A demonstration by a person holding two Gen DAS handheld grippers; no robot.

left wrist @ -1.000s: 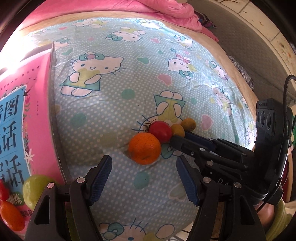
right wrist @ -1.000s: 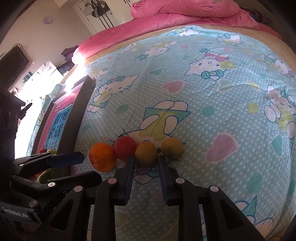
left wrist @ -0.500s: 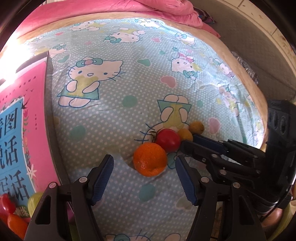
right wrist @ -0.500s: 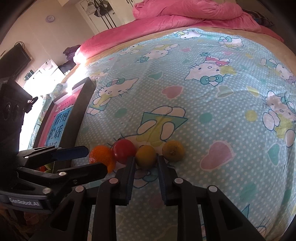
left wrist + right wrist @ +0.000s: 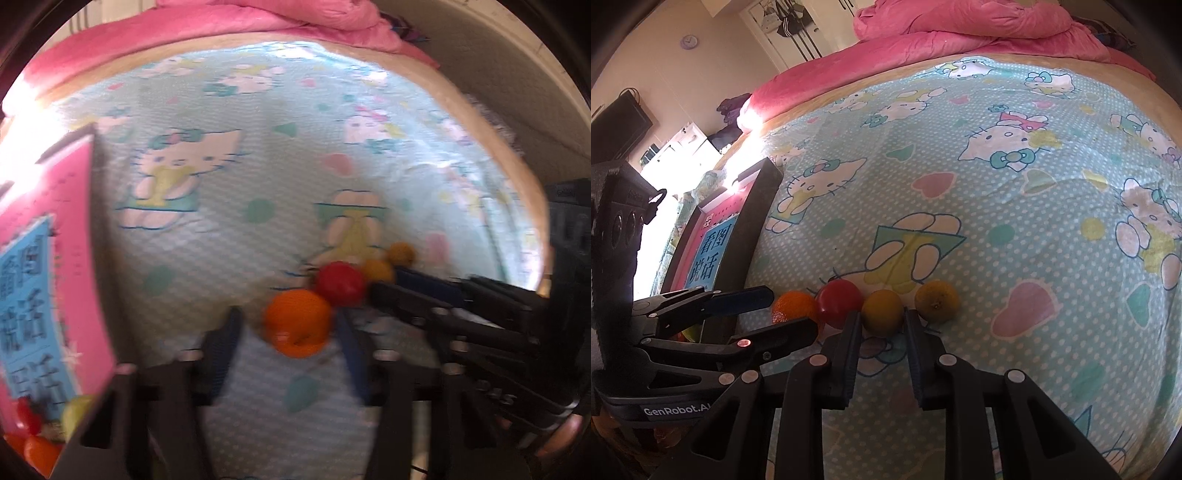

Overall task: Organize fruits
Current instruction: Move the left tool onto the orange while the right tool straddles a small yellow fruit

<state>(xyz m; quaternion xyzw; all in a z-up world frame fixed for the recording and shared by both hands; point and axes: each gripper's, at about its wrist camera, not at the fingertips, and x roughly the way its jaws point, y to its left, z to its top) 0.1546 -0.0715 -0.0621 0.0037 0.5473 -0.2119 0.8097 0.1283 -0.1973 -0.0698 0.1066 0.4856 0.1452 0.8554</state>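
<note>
Left wrist view: your left gripper has closed in on the orange, fingers wide; right gripper narrowly brackets the yellow fruit.

- Bed sheet: thin printed cloth, matt, lightly creased.
- Quilt: soft pink cloth, puffy.
- Red fruit: smooth, glossy skin.
- Orange: dimpled, slightly shiny rind.
- Right gripper: matt black plastic, ribbed fingers.
</note>
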